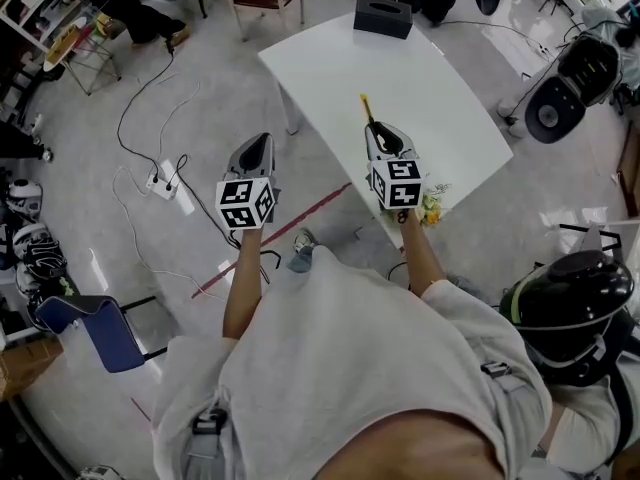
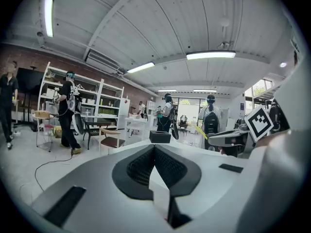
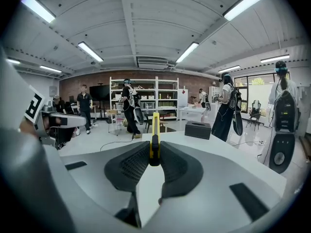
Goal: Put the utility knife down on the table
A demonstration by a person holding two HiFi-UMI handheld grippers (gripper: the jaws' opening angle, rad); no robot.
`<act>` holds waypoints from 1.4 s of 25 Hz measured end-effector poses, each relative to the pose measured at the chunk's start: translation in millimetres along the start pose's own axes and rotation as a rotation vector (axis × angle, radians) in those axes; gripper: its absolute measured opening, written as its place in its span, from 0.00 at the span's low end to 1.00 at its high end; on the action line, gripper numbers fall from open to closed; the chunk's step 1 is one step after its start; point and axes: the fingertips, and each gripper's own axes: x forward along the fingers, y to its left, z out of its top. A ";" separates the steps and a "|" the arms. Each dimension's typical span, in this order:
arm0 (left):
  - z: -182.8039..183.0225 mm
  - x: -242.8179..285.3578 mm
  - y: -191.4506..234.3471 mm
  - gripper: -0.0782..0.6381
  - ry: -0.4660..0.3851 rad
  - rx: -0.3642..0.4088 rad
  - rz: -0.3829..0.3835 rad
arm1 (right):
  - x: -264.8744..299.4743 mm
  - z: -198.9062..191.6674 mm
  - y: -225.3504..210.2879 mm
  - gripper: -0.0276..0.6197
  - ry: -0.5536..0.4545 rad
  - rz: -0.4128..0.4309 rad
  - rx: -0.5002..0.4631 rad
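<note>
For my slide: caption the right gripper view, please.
Right gripper clamps a yellow utility knife over the white table.

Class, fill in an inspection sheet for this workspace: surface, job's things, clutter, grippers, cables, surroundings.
Surface: white table, with no knife on it.
Job's things: yellow utility knife, held over the table, not yet put down.
Clutter: black box at the table's far end.
Grippers: right gripper shut on the utility knife; left gripper shut, empty, over the floor beside the table.
Cables: cables and a power strip on the floor.
Surroundings: blue chair, shelving, people standing about.
</note>
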 end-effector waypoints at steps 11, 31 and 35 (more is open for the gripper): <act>25.8 62.7 75.1 0.14 -0.003 0.002 -0.059 | 83.1 38.7 13.1 0.17 -0.002 -0.047 -0.007; 27.0 117.7 132.2 0.14 0.045 0.002 -0.077 | 158.1 42.0 18.0 0.17 0.065 -0.035 0.002; 29.9 137.5 143.8 0.13 0.061 0.004 -0.063 | 184.8 46.0 9.2 0.17 0.067 -0.026 0.023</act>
